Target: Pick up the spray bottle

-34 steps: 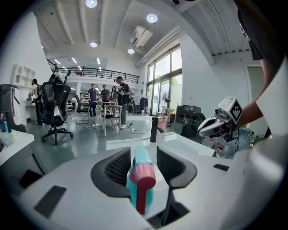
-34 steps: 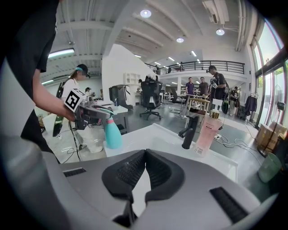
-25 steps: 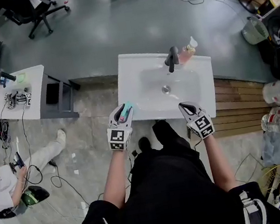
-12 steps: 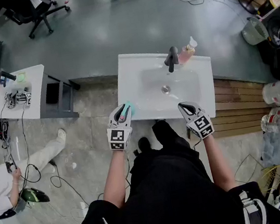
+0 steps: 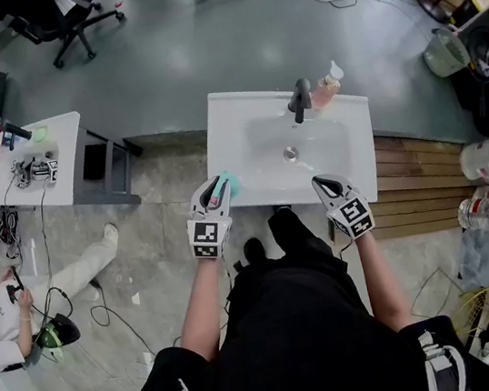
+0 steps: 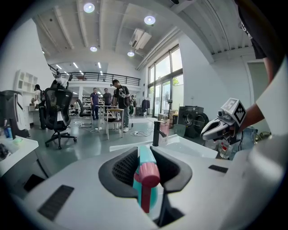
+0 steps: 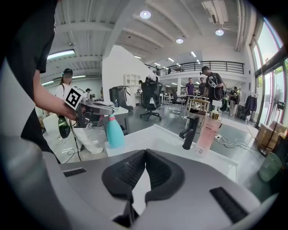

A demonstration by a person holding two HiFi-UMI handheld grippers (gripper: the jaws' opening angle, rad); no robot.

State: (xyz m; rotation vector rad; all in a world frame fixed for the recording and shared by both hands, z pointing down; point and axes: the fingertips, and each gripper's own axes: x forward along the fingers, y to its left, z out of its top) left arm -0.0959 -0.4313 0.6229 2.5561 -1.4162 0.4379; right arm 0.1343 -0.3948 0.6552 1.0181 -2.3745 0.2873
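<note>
Left gripper (image 6: 145,153): jaws just closed onto spray bottle (image 7: 115,134) neck;
Right gripper (image 7: 145,155): jaws together, empty;
Handling: likely light, slick plastic; collar checks slipping

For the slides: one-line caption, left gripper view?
Left gripper, jaws just closed on the teal spray bottle, sink ahead.

Washbasin top (image 5: 224,124): the far edge is blocked midway by the black tap (image 5: 300,100), with a pink soap bottle (image 5: 330,87) just right of it. Teal spray bottle (image 5: 228,184) occupies the near-left corner. Bowl, left edge beyond the bottle and right edge lie bare, passable from above.
</note>
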